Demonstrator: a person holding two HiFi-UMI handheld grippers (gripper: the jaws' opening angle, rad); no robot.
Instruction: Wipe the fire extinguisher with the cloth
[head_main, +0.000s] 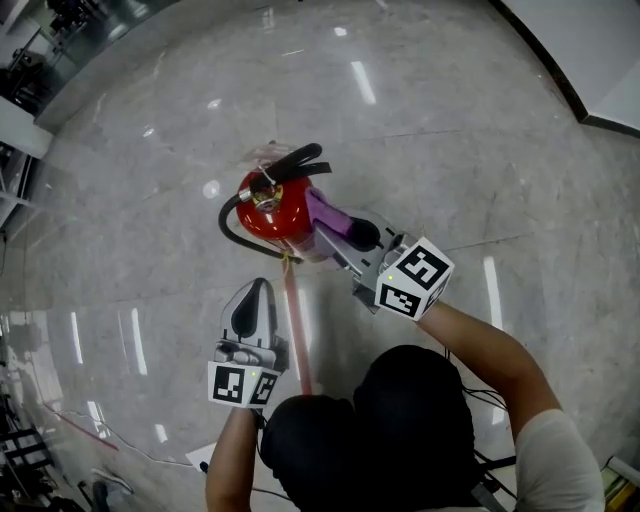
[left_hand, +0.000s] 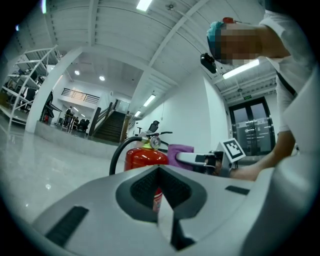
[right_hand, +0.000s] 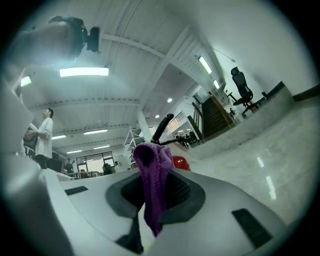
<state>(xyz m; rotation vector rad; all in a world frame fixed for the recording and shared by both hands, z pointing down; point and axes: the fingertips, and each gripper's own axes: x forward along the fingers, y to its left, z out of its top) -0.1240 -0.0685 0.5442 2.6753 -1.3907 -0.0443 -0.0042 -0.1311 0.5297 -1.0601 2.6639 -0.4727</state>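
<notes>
A red fire extinguisher (head_main: 272, 208) with a black hose and black handle stands upright on the polished floor. My right gripper (head_main: 347, 233) is shut on a purple cloth (head_main: 328, 222) and holds it against the extinguisher's right side. In the right gripper view the cloth (right_hand: 152, 182) hangs from between the jaws, with the red body (right_hand: 181, 163) just behind it. My left gripper (head_main: 255, 292) hovers in front of the extinguisher, jaws closed together with nothing in them, not touching it. In the left gripper view the extinguisher (left_hand: 142, 159), the cloth (left_hand: 180, 152) and the right gripper (left_hand: 200, 159) lie ahead.
A thin red strip (head_main: 297, 340) runs along the grey marble floor (head_main: 450, 150) from the extinguisher toward me. Shelving (head_main: 15, 120) stands at the left edge, and a dark baseboard (head_main: 558, 80) crosses the top right. A person (right_hand: 44, 135) stands far off; stairs (left_hand: 112, 127) lie beyond.
</notes>
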